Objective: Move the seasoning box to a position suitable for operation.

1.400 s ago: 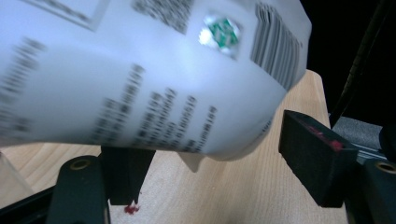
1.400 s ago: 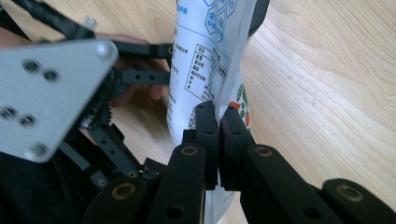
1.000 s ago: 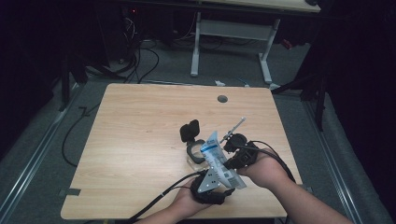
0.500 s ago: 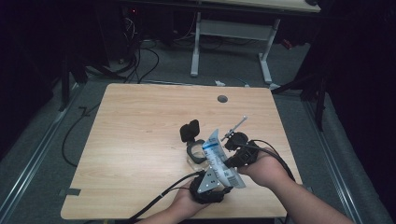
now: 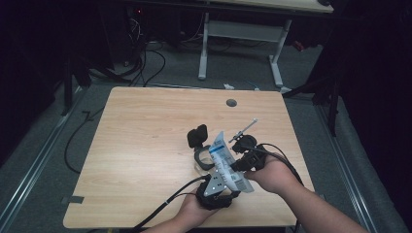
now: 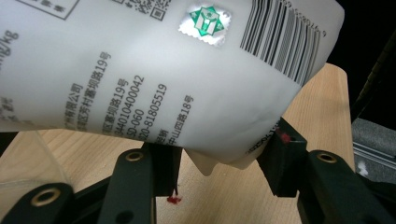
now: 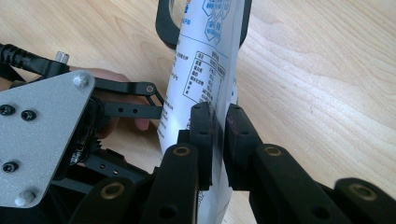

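A white printed pouch (image 5: 224, 162) stands tilted above the wooden table (image 5: 141, 121), between both hands. In the left gripper view, the pouch (image 6: 140, 70) fills the top and its lower corner sits pinched in my left gripper (image 6: 222, 161), whose jaws have just been closing on it. My left gripper (image 5: 218, 183) holds it from below. In the right gripper view, the pouch's edge (image 7: 205, 60) runs through my right gripper (image 7: 219, 126). Those jaws have just been opening, and the pads stand a little apart around the sheet. My right gripper (image 5: 238, 164) is at the pouch's right side.
A black holder with a ring (image 5: 198, 145) lies on the table just behind the pouch, and the ring (image 7: 163, 23) also shows in the right gripper view. A thin metal rod (image 5: 244, 128) lies beyond the right hand. A round hole (image 5: 231, 103) marks the far edge.
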